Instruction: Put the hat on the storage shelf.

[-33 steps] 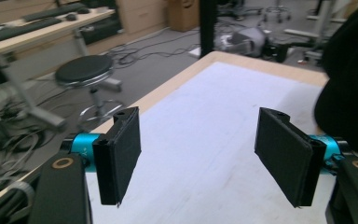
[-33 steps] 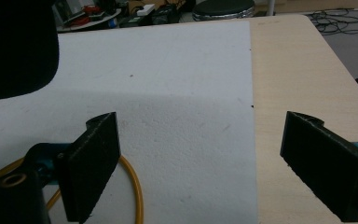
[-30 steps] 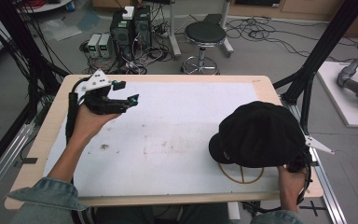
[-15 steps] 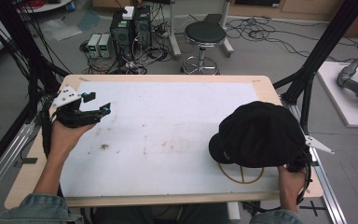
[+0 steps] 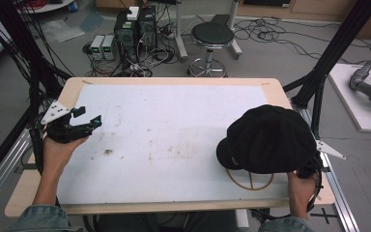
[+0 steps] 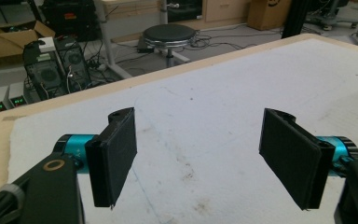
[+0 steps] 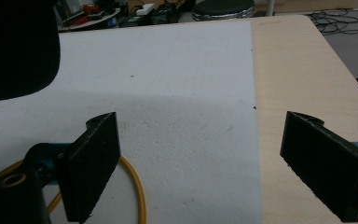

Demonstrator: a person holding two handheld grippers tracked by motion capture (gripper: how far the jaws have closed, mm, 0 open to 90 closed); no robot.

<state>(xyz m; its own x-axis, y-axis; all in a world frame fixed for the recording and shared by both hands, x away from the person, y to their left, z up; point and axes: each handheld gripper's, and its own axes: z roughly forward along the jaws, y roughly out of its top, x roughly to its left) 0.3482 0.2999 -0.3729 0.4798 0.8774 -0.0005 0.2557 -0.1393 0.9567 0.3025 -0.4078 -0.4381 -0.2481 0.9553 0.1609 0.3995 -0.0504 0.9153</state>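
White stained mat on wooden table, left gripper over left edge, jaws apart, empty, right gripper near right corner, jaws apart, yellow ring beside it under black cap, stool and computers on far floor.

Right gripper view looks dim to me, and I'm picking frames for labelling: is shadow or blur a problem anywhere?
Right gripper view: the cap is a featureless black mass, with a soft shadow across the mat. Left gripper view: evenly lit, sharp. High view: slightly soft, no glare.
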